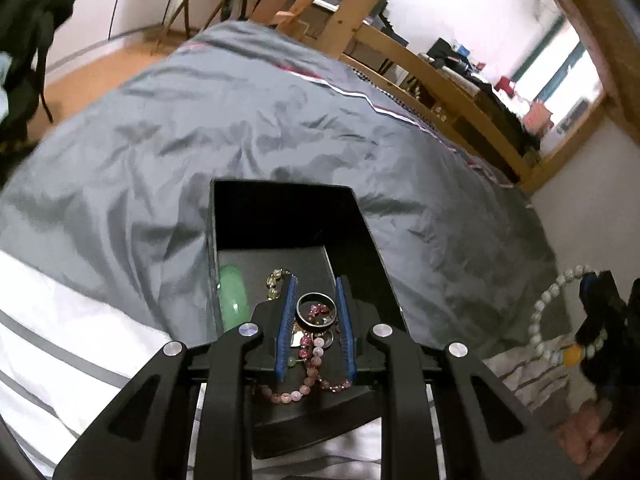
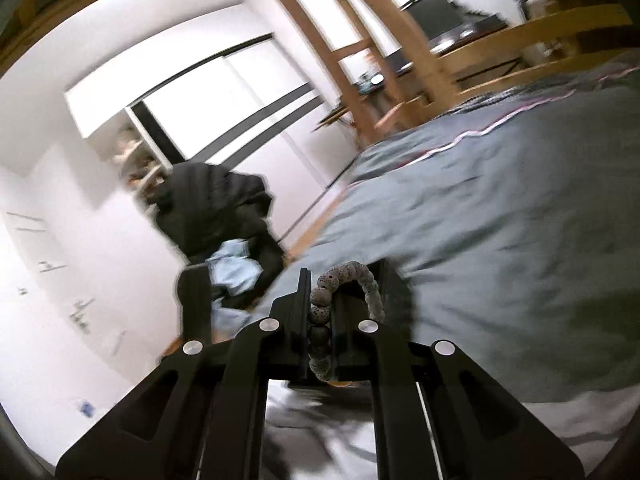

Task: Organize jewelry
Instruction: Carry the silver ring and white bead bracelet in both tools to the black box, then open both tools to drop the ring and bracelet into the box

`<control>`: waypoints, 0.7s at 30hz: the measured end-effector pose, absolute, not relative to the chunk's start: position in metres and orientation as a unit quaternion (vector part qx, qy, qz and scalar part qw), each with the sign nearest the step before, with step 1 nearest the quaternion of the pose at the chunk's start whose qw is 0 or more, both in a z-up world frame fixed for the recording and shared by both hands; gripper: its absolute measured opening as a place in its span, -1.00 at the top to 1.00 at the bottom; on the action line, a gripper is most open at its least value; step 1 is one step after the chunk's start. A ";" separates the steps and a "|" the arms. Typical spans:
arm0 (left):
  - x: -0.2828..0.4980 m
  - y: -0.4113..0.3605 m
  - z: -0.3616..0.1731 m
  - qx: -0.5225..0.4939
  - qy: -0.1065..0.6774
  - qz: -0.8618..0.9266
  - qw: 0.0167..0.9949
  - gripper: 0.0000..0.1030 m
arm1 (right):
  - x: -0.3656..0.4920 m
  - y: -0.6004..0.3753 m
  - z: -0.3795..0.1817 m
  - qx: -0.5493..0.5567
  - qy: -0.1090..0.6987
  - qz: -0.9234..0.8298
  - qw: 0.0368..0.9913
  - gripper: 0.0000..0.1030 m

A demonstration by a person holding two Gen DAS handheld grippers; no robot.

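Observation:
A black jewelry box (image 1: 362, 224) lies open on the grey bed. Inside are a green bangle (image 1: 233, 296), a yellow-green bead bracelet (image 1: 276, 280), a dark ring (image 1: 316, 308) and a pink bead bracelet (image 1: 308, 376). My left gripper (image 1: 316, 284) is open, its blue pads on either side of the ring, just above the box's contents. My right gripper (image 2: 320, 280) is shut on a white speckled bead bracelet (image 2: 324, 300), which loops over its fingers. In the left wrist view the right gripper (image 1: 600, 296) holds that bracelet (image 1: 540, 312) in the air, right of the box.
The grey duvet (image 1: 240, 128) covers the bed, with a white striped sheet (image 1: 60, 320) at the near end. A wooden bed frame (image 1: 440, 76) and desk stand behind. Dark clothes (image 2: 216, 208) hang near a white wardrobe at the left.

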State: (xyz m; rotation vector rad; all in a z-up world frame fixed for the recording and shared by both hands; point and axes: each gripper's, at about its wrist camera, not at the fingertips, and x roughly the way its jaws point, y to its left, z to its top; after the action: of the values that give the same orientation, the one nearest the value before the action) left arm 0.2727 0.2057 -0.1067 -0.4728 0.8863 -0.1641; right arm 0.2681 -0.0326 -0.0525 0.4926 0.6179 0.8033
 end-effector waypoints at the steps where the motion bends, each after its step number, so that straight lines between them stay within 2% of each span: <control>1: 0.273 0.209 -0.110 -0.235 0.426 -0.079 0.870 0.63 | 0.269 -0.026 -0.054 0.238 0.297 0.391 0.838 0.84; 9: 0.269 0.218 -0.119 -0.273 0.417 -0.104 0.861 0.63 | 0.274 0.027 -0.087 0.259 0.345 0.430 0.793 0.84; 13: 0.269 0.221 -0.120 -0.283 0.413 -0.111 0.859 0.54 | 0.277 0.037 -0.105 0.265 0.367 0.427 0.782 0.83; 14: 0.269 0.222 -0.120 -0.287 0.411 -0.112 0.858 0.51 | 0.279 0.036 -0.108 0.268 0.371 0.424 0.782 0.83; 15: 0.268 0.224 -0.119 -0.293 0.407 -0.118 0.857 0.36 | 0.281 0.035 -0.112 0.269 0.376 0.422 0.780 0.83; 16: 0.266 0.225 -0.118 -0.298 0.402 -0.118 0.858 0.12 | 0.282 0.035 -0.116 0.272 0.380 0.418 0.779 0.83; 21: 0.262 0.228 -0.112 -0.304 0.389 -0.112 0.862 0.04 | 0.285 0.036 -0.127 0.267 0.403 0.407 0.775 0.80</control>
State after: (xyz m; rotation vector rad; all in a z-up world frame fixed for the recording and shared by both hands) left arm 0.2616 0.2281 -0.1117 -0.6381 0.8160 -0.2340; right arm 0.2850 0.0363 -0.1275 0.5789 0.8733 0.8815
